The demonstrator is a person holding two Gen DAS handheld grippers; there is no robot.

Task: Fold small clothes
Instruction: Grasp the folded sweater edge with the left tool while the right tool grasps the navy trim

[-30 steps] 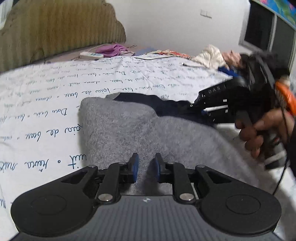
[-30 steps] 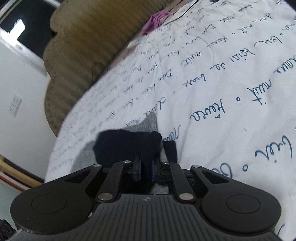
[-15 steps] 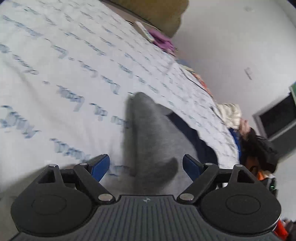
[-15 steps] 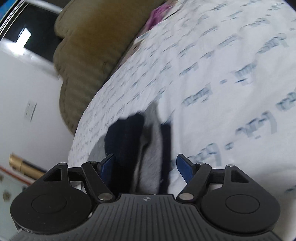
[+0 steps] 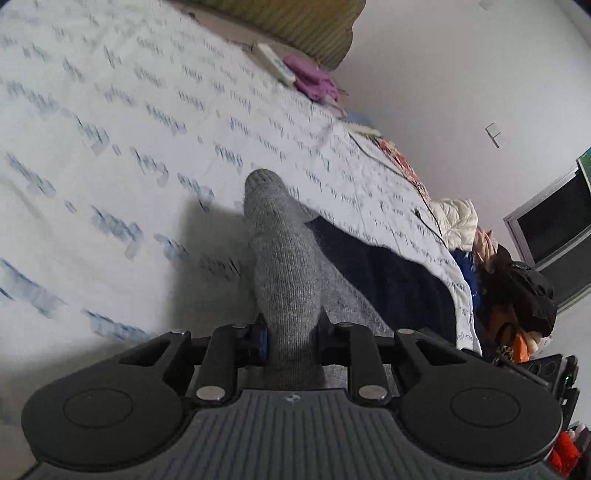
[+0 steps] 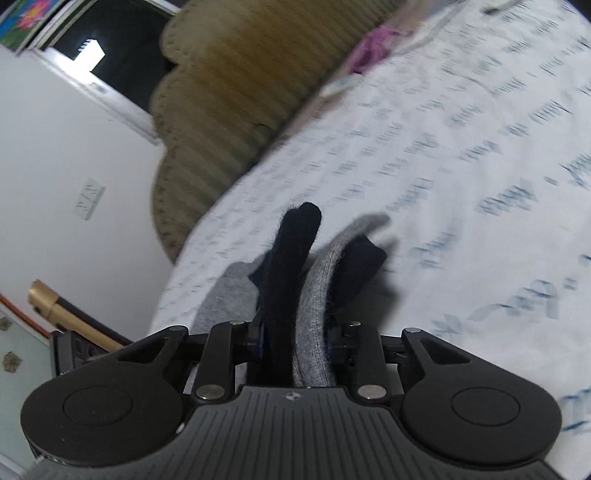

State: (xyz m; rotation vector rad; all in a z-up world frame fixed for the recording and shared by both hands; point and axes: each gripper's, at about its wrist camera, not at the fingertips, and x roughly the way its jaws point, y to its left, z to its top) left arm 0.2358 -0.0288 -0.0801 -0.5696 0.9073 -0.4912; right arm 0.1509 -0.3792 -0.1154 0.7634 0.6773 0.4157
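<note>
Left claw (image 5: 291,341) just closed, now pinched on bunched grey knit garment (image 5: 284,266); fabric sticks out past the tips w/ a rounded end. Navy part (image 5: 388,280) lies to its right on the bed (image 5: 110,147), white sheet w/ blue script. Purple cloth (image 5: 314,79) + white remote (image 5: 275,62) near the olive headboard (image 5: 295,22).

The blue lettering on the bedsheet (image 5: 110,155) is smeared by motion blur and cannot be read (the same holds in the right wrist view). The pads of the left gripper (image 5: 291,338) are largely covered by the grey sock (image 5: 284,273). The dark pile (image 5: 517,291) beyond the bed cannot be made out.
</note>
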